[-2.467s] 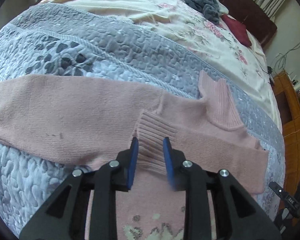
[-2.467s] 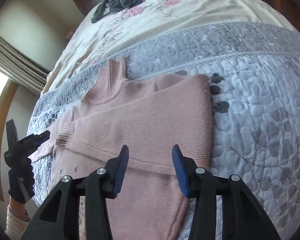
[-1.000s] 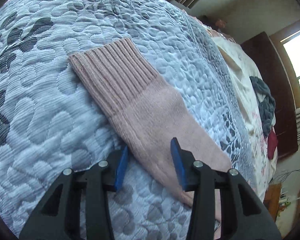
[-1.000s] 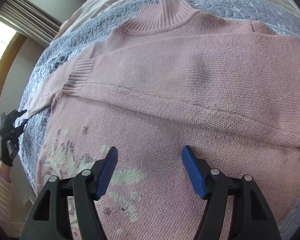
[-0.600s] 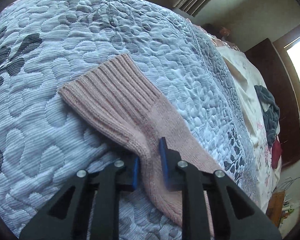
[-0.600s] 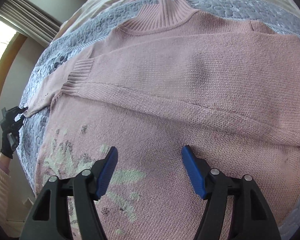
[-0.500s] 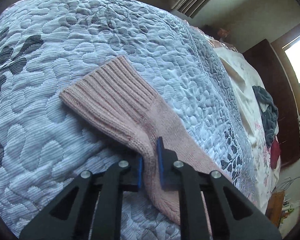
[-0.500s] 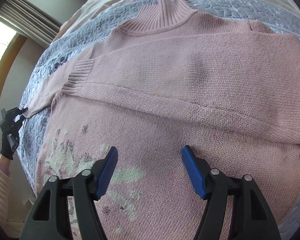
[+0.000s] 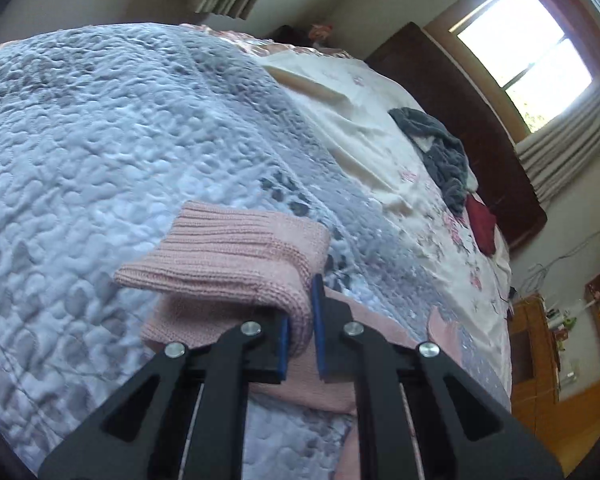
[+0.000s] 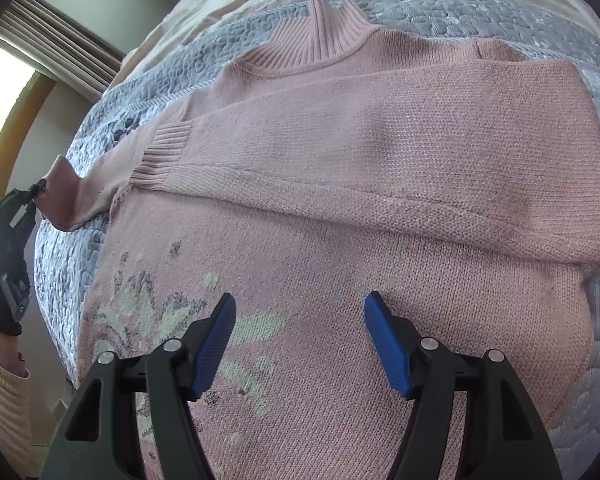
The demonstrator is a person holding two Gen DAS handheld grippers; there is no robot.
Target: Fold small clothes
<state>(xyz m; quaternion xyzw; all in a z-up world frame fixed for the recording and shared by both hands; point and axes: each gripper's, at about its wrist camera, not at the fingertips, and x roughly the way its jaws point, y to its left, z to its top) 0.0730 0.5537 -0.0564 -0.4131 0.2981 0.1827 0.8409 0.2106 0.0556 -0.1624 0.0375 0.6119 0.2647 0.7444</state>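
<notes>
A pink knit sweater [image 10: 380, 208] lies flat on the grey quilt, collar at the far side, one sleeve folded across its chest. My left gripper [image 9: 300, 334] is shut on the other sleeve [image 9: 236, 256] near its ribbed cuff and holds it lifted off the quilt, the cuff drooping to the left. In the right wrist view that left gripper [image 10: 40, 192] shows at the far left, pinching the raised sleeve end. My right gripper [image 10: 300, 340] hovers open over the sweater's lower front, nothing between its blue pads.
The grey quilted bedspread [image 9: 80, 140] covers the near bed; beyond it lies a cream floral sheet [image 9: 380, 148] with a dark grey garment [image 9: 440, 152] and a red cloth [image 9: 482, 224]. A dark headboard, a window and wooden furniture [image 9: 540, 344] stand at the right.
My left gripper closed on the sleeve near the cuff and lifted it off the quilt, swinging towards the sweater's body. The right gripper has stayed open and still.
</notes>
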